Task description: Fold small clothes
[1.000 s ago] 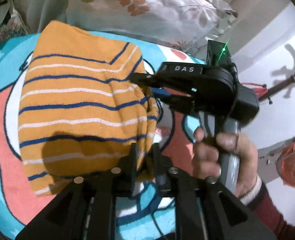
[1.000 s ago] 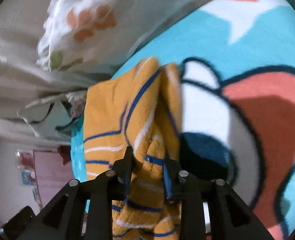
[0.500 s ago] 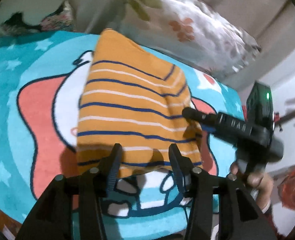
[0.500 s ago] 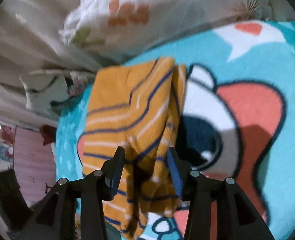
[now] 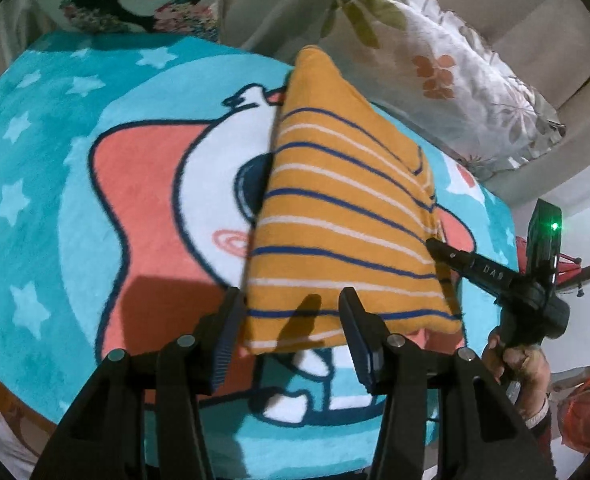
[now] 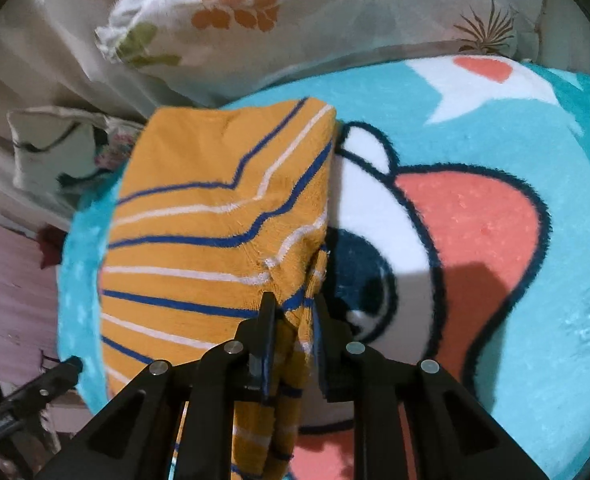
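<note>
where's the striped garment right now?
The orange striped garment lies folded on the teal cartoon blanket, just below the floral pillow in the left wrist view. Its near edge sits between the closing jaws of the right gripper.

Folded garment (image 5: 343, 232): mustard-orange knit, thin navy and white stripes alternating (stripes bend in chevron near one corner, right wrist view).

Blanket (image 5: 75, 208): turquoise ground, paler blue stars; cartoon print in coral, white, dark navy outline, navy eye patch.

Pillow (image 6: 315, 28): off-white, orange leaf sprigs, olive-green and brown foliage.

Second cushion (image 5: 135, 8): cream with black and multicoloured floral patches.

Left gripper (image 5: 291, 344), right gripper (image 6: 293, 340): matte black, silver rivets. Red plastic (image 5: 587, 408) at edge.
</note>
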A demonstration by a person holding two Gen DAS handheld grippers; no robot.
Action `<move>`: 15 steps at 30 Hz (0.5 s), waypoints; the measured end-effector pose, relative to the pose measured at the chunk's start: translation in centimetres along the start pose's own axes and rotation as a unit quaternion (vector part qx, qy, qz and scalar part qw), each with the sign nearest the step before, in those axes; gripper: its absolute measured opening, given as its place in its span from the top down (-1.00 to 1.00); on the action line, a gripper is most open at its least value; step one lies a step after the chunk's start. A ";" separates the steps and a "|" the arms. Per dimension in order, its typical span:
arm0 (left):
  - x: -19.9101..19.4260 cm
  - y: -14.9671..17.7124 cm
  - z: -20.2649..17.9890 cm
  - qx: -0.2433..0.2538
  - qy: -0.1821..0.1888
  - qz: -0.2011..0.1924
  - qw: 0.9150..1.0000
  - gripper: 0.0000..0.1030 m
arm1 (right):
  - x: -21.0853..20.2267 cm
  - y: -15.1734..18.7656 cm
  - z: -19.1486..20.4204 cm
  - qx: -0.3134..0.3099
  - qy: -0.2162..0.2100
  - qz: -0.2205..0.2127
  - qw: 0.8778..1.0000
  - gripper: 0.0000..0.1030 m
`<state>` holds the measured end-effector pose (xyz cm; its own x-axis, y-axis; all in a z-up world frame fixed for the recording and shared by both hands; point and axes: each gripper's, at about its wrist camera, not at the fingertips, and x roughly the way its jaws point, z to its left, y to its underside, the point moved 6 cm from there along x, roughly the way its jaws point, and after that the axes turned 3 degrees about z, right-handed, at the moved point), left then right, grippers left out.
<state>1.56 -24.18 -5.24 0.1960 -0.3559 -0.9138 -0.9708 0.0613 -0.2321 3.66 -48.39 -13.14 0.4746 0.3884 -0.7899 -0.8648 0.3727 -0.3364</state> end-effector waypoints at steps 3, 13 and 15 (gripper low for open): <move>0.2 0.6 0.5 -0.005 -0.006 0.006 1.000 0.04 | -0.2 -0.4 -0.2 0.005 -0.023 0.005 1.000 0.55; 0.5 -0.1 1.4 0.021 -0.015 0.011 1.000 0.04 | -8.0 2.8 6.2 -0.031 -0.156 -0.031 0.987 0.54; 0.8 -0.7 1.6 0.029 -0.013 0.011 0.999 0.04 | -6.5 4.5 7.9 -0.008 -0.225 0.008 0.974 0.54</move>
<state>2.64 -23.06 -6.32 0.1799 -0.3289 -0.9271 -0.9651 0.1233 -0.2310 -2.01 -42.56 -5.50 0.4812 0.7259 -0.4915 -0.8737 0.3515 -0.3363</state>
